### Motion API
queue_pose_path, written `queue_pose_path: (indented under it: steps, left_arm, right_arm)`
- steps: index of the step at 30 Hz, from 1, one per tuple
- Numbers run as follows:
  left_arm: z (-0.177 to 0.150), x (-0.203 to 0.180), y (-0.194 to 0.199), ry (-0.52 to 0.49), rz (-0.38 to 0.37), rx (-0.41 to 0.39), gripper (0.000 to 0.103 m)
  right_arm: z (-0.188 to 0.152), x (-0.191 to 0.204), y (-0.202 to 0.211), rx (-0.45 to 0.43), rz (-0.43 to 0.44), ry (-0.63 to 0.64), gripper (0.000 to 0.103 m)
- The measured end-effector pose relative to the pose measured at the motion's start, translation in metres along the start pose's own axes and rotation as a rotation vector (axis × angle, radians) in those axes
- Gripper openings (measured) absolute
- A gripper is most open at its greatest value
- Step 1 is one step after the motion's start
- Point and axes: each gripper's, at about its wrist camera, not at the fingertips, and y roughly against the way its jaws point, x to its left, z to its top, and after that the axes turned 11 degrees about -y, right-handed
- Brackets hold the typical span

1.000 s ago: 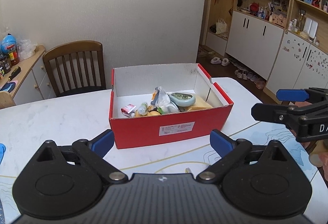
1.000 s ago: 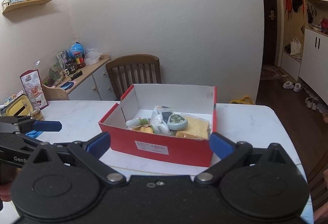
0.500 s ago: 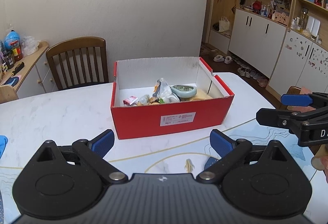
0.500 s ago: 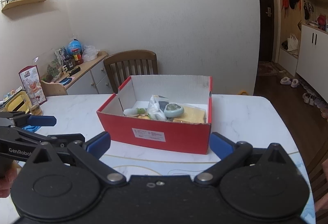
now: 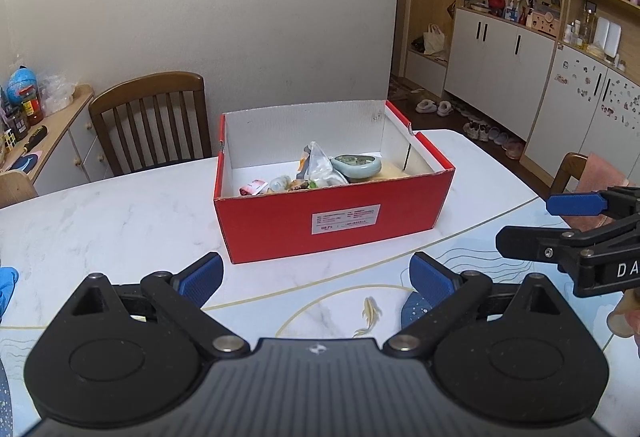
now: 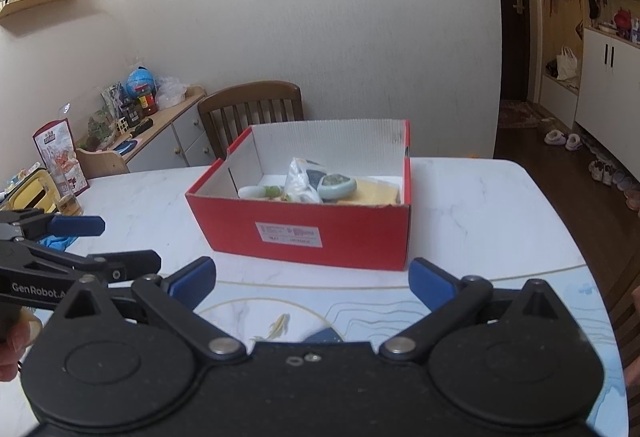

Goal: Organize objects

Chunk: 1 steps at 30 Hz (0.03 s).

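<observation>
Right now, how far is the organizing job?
Done: several small items, including a pale blue dish, lie inside the red box on the table. In hand: nothing; the left tool and right tool are open. Left: a blue cloth beside the box.

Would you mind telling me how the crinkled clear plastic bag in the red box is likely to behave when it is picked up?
The clear plastic bag looks thin and crumpled, so it will probably be floppy and sag. It seems light, though its contents are unclear. It leans against the pale green dish in the red box, so lifting it may nudge that dish.
</observation>
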Motion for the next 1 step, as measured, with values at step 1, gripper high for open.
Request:
queue_pose_path:
  steps: [1]
  left_arm:
    - [-0.0007,0.0002,-0.0001,0.001,-0.001,0.001,0.1]
  right_arm:
    - [-0.0011,-0.0004,-0.0001,0.002,-0.002,-0.002,0.103]
